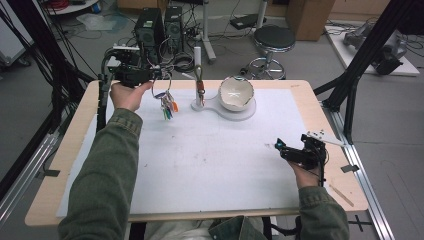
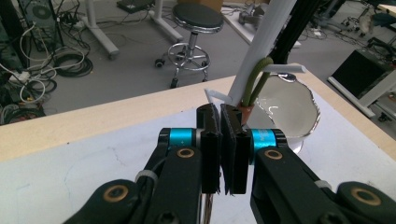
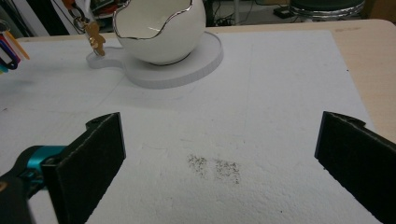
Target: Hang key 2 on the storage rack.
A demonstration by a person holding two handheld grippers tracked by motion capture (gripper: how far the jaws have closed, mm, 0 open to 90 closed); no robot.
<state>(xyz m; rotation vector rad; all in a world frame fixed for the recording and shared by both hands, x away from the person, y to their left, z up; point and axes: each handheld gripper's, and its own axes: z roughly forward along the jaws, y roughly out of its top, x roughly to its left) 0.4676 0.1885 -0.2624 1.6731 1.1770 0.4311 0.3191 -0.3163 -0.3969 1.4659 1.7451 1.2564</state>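
Note:
My left gripper (image 1: 159, 75) is held above the table's far left, shut on a metal key ring whose bunch of coloured tags (image 1: 168, 104) dangles over the white mat. In the left gripper view its jaws (image 2: 220, 122) are pressed together just short of a white post (image 2: 266, 42) that carries an olive cord loop (image 2: 254, 80). The post (image 1: 198, 67) rises from a white base plate (image 1: 245, 113) with a white egg-shaped bowl (image 1: 236, 93) on it. My right gripper (image 1: 291, 145) rests low at the near right, open and holding nothing (image 3: 224, 156).
A gold bear charm (image 3: 95, 39) hangs by the bowl (image 3: 159, 28). The white mat (image 1: 215, 160) covers most of the wooden table. Behind the table are a stool (image 1: 274, 40), computer towers (image 1: 150, 27) and cables. Black frame struts (image 1: 357, 65) stand at the right.

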